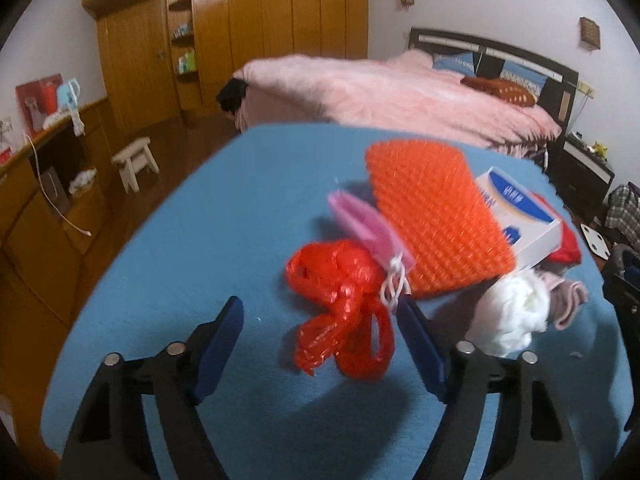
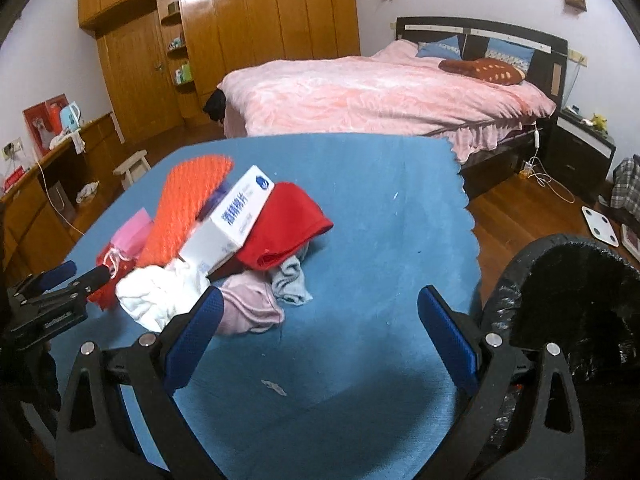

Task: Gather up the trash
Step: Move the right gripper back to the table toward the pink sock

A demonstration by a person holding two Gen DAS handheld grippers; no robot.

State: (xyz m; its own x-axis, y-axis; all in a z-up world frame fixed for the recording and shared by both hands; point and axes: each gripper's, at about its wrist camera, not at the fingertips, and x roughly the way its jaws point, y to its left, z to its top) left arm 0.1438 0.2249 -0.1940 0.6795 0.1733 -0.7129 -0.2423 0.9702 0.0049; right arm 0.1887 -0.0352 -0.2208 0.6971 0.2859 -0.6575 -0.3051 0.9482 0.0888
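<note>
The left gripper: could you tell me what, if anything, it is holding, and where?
Nothing: the left gripper is open around the red plastic bag, not gripping it.

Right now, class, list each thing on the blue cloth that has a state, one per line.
Crumpled red plastic bag: knotted, between the left claw fingers, ungripped.
White cardboard box: closed, tilted on the pile.
Red cloth: folded.
Right claw: open, empty.
Black-lined bin: open.

blue tablecloth [image 2: 360, 208], red plastic bag [image 1: 344, 304], clothes [image 2: 288, 224]
</note>
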